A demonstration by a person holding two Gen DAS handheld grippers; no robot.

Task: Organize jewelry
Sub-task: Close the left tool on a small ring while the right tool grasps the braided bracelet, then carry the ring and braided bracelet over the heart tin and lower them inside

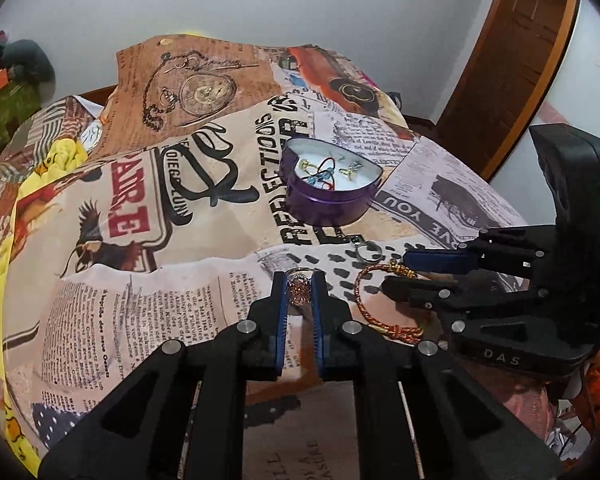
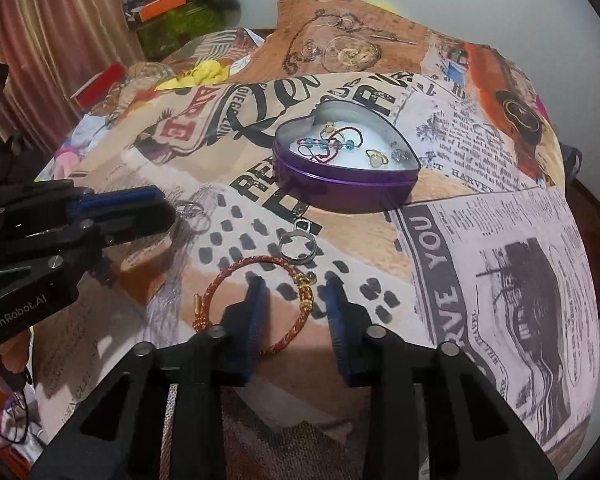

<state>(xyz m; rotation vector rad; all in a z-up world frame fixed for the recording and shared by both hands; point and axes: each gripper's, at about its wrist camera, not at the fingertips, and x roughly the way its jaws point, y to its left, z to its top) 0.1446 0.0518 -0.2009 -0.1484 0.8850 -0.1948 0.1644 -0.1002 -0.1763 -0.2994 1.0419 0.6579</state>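
A bed draped in a newspaper-and-pocket-watch print cover (image 2: 480, 216) carries a purple heart-shaped tin (image 2: 346, 184), open and holding rings and a beaded cord. Near it on the cloth lie a silver ring (image 2: 298, 247), a red-and-gold rope bracelet (image 2: 240, 276) and a sparkly orange-stone ring (image 1: 299, 289)

The black left gripper (image 2: 156, 210) carries "GenRobot.AI" in white on its body; the black right gripper (image 1: 394, 276) carries "DAS". The newspaper-print collage cloth (image 2: 480, 240) covering the table shows "YOU" in pale letters on a grey band near its right edge, and "T. HARVEY" in small black type just right of the purple heart-shaped tin (image 2: 346, 188).
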